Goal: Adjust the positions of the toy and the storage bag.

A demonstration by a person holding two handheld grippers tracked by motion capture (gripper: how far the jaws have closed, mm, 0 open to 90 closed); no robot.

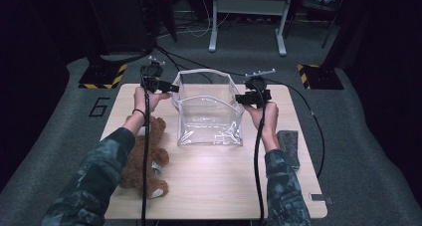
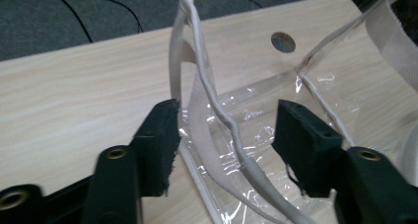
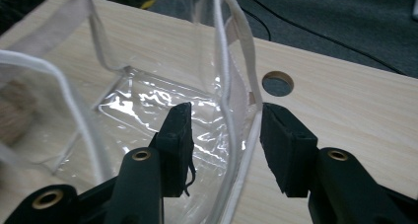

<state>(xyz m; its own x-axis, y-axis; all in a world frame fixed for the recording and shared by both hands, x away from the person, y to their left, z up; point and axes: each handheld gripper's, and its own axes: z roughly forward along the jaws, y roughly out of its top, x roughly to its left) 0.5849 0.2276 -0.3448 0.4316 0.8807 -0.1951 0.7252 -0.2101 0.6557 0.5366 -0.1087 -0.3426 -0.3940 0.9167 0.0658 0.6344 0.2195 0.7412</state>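
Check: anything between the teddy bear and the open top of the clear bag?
Nothing visible. The teddy bear lies on the table left of the clear bag, apart from it; the bag's mouth stands open, with both grippers at its side rims.

A brown teddy bear (image 1: pixel 144 159) lies on the wooden surface (image 1: pixel 214 181), on the near side of the left fingers. A dark grey cloth (image 1: pixel 288 147) rests at the surface's edge, nearer than the right fingers. Beyond both fingers, a hazard-striped base (image 1: pixel 102 76) and a white stand (image 1: pixel 247 17) occupy the grey floor (image 1: pixel 45 151), marked 6 (image 1: pixel 99 106).
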